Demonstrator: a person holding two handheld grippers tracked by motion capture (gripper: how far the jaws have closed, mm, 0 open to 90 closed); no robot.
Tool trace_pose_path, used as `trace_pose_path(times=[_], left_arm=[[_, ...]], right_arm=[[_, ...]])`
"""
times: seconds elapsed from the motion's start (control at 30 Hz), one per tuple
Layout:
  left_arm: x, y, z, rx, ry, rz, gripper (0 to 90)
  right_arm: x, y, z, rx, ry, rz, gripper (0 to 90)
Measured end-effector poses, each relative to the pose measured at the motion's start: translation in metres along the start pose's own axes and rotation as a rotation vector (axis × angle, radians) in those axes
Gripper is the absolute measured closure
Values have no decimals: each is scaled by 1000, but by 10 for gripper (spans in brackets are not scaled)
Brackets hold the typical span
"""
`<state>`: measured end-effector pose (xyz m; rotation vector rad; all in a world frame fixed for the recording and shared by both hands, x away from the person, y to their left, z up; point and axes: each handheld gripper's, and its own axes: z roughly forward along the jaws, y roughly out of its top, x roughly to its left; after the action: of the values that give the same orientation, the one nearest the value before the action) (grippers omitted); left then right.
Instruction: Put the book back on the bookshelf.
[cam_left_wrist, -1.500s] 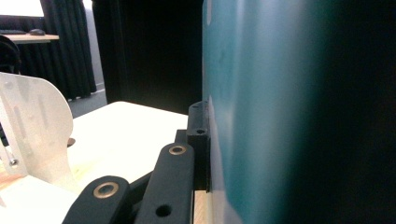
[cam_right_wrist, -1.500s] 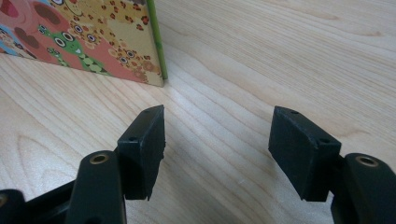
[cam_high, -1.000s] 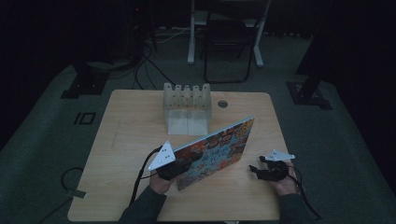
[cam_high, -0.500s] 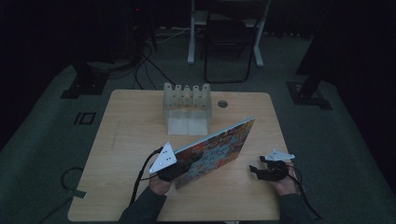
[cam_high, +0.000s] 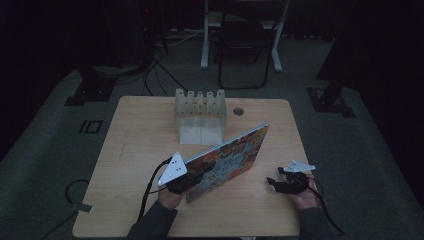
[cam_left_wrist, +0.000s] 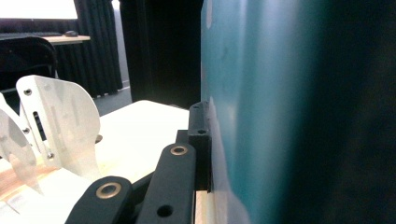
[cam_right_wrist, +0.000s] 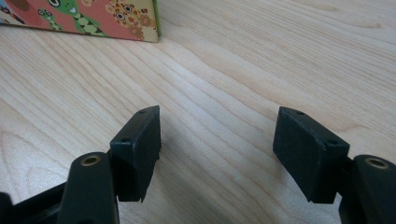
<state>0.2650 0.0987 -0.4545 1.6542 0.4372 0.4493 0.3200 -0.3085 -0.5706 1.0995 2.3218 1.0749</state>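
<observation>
So from the left: my left gripper is clamped tight on the near corner of the picture book, and I've got the book tipped up on its long edge, leaning across the middle of the table, colourful cover facing me. In the left gripper view one black jaw sits flat against the teal face of the book, so the grip looks solid. I'd say I'm roughly midway: book's picked up and standing, but it isn't in the white slotted rack at the back yet, which sits just beyond the book's far end. Left forearm comes in low from the bottom edge, wrist turned so the grey plate faces up. Over on the right, my right gripper rests low near the table, jaws spread wide with nothing but bare wood between them, well apart from the book.
</observation>
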Motion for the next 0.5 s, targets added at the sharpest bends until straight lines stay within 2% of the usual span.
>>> trace_pose_path(times=[0.13, 0.27, 0.4, 0.5], left_arm=[[2, 0, -2, 0, 10, -15, 813], [3, 1, -5, -2, 24, -14, 812], [5, 2, -8, -13, 27, -29, 813], [4, 4, -10, -21, 28, -25, 812]], right_arm=[[0, 0, 0, 2, -2, 1, 317], [0, 0, 0, 2, -3, 1, 316], [-1, 0, 0, 2, -3, 2, 315], [0, 0, 0, 2, -4, 2, 312]])
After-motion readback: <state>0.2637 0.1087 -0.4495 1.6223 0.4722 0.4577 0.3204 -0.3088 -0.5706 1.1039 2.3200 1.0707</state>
